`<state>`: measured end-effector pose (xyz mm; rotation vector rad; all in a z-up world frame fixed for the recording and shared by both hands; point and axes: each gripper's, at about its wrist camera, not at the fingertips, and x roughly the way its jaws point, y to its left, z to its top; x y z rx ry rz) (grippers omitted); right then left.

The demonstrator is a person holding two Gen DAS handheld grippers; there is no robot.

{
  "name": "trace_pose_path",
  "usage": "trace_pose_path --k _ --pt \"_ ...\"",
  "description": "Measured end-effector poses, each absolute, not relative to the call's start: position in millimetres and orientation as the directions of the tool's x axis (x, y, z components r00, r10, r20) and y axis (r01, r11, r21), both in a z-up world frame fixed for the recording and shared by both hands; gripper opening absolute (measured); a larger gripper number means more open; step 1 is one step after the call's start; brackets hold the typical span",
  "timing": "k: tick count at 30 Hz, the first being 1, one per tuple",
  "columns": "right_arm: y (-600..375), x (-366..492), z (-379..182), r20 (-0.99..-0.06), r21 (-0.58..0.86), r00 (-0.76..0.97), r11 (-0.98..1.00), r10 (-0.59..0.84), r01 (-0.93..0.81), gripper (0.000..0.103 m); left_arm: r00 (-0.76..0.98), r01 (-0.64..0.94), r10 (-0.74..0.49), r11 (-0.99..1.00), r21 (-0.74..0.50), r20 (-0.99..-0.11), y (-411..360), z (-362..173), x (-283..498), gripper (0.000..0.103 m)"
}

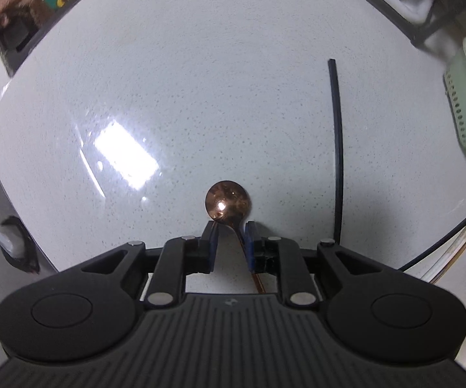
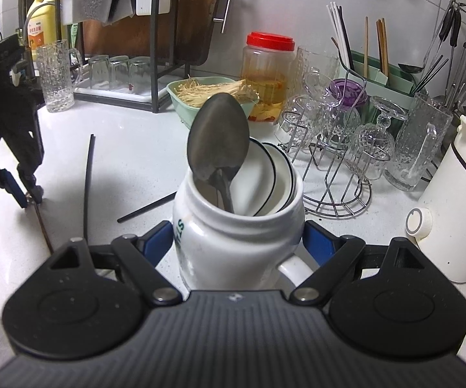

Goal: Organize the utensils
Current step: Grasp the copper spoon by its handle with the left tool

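While the left tool (image 1: 229, 229) points straight down at the surface (image 1: 200, 97), its blue pads stand apart around the neck of a copper spoon (image 1: 228, 201); the right pad touches the handle, the left pad shows a gap, so the jaws are released rather than clenched. The spoon's round bowl lies on the pale speckled surface just past the fingertips. To the right a black chopstick (image 1: 337, 148) lies flat, well apart from the spoon, and beyond it, at the edge, a green basket (image 1: 465, 110) holds pale shreds. A bright window glare sits on the glossy stone left of the spoon.

The right tool (image 2: 237, 236) is clamped wide on a white ceramic mug (image 2: 233, 236) with green lettering, its blue pads pressing both sides. A grey metal spoon (image 2: 218, 139) stands in the mug bowl-up, beside white spoons with dark rims (image 2: 265, 177). A second black chopstick (image 2: 147, 207) lies on the surface left of the mug. Further out stand a wire rack of upturned glasses (image 2: 339, 148), a red-lidded jar (image 2: 266, 74), a glass mug (image 2: 55, 74), a yellow bottle (image 2: 42, 22), a dish rack (image 2: 155, 32) against the tiled wall, a green utensil holder (image 2: 381, 68) and a white kettle (image 2: 456, 200)
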<state>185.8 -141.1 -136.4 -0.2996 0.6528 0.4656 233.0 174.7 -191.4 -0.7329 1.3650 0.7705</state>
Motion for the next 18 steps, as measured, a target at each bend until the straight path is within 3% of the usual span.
trace_pose_path --k 9,18 --pt "-141.1 181.1 -138.4 -0.626 -0.131 0.711 0.856 0.32 -0.5 0.089 -0.029 -0.702 0.147 0.701 0.125 -0.989 148.1 -187.0 276.2 0.02" --pt "-142.8 179.4 -139.1 -0.62 -0.137 0.712 0.848 0.33 -0.512 0.089 0.029 -0.576 0.201 0.804 0.149 -0.979 122.3 -184.3 290.8 0.006"
